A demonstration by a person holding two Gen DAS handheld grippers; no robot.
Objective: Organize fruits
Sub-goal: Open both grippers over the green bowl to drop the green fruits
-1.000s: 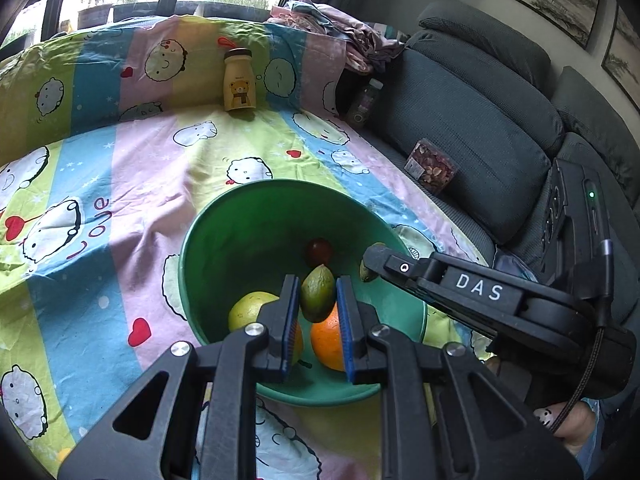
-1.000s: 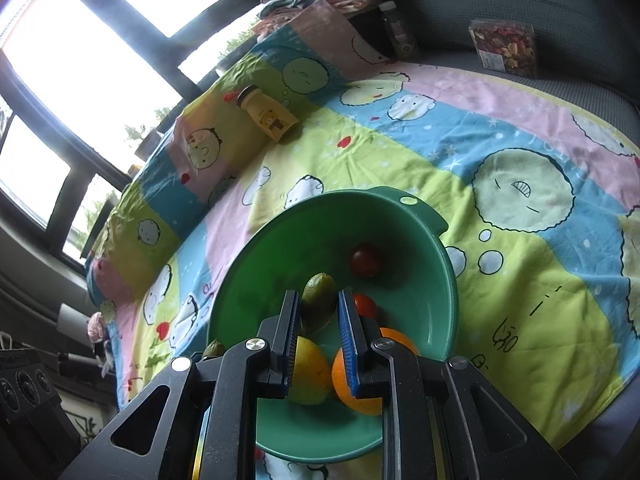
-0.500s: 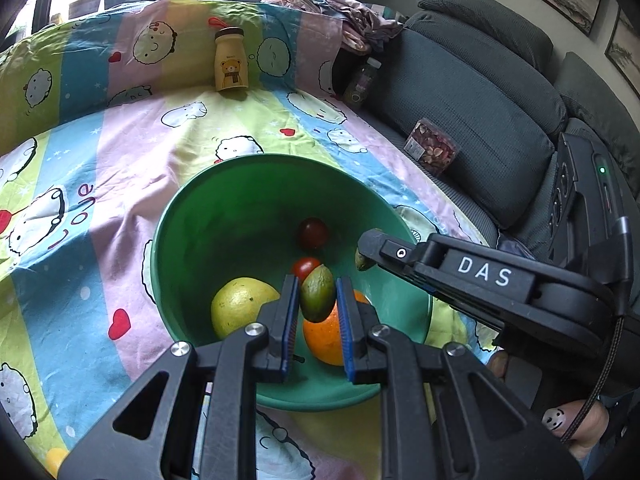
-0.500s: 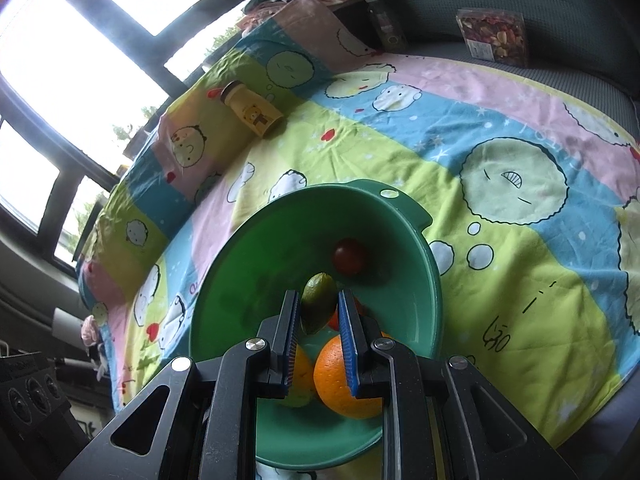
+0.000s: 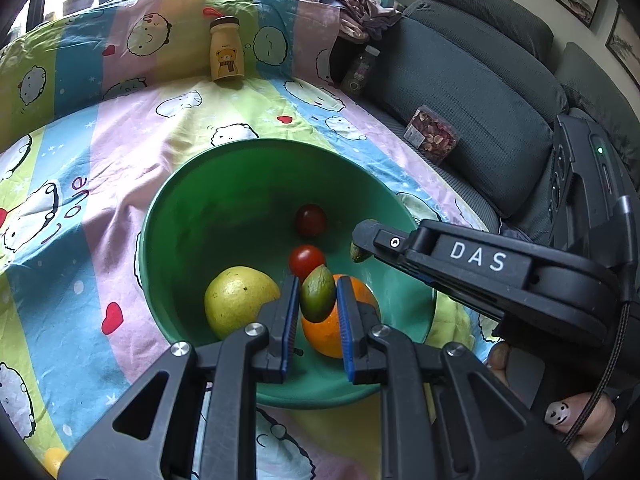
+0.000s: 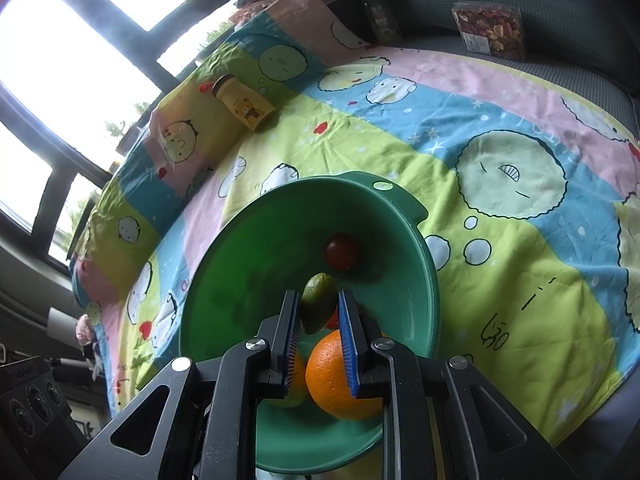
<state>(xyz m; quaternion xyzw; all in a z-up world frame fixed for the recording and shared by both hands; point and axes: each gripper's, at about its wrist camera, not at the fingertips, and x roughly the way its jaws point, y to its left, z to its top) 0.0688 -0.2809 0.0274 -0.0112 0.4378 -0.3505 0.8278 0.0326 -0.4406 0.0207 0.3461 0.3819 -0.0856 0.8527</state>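
A green bowl point(image 5: 180, 240) sits on the patterned cloth and holds an orange point(image 5: 324, 336), a yellow-green citrus fruit point(image 5: 236, 300), a red cherry tomato point(image 5: 306, 259) and a darker red one point(image 5: 310, 219). My left gripper point(image 5: 318, 298) is shut on a small green fruit point(image 5: 318, 298) and holds it over the bowl. My right gripper point(image 6: 318, 308) is shut on another small green fruit point(image 6: 318, 306), also over the bowl point(image 6: 224, 280), above the orange point(image 6: 336, 376). The right gripper's body point(image 5: 480, 264) shows in the left wrist view with its fruit tip point(image 5: 359, 252).
A yellow bear bottle point(image 5: 227, 50) stands at the far edge of the cloth. A dark bottle point(image 5: 360, 72) and a clear box of snacks point(image 5: 432, 138) rest on the grey sofa point(image 5: 480, 100). Windows lie beyond the cloth.
Both grippers have moved forward over the bowl with their green fruits still held. The bowl's inside and both tomatoes now show more fully.
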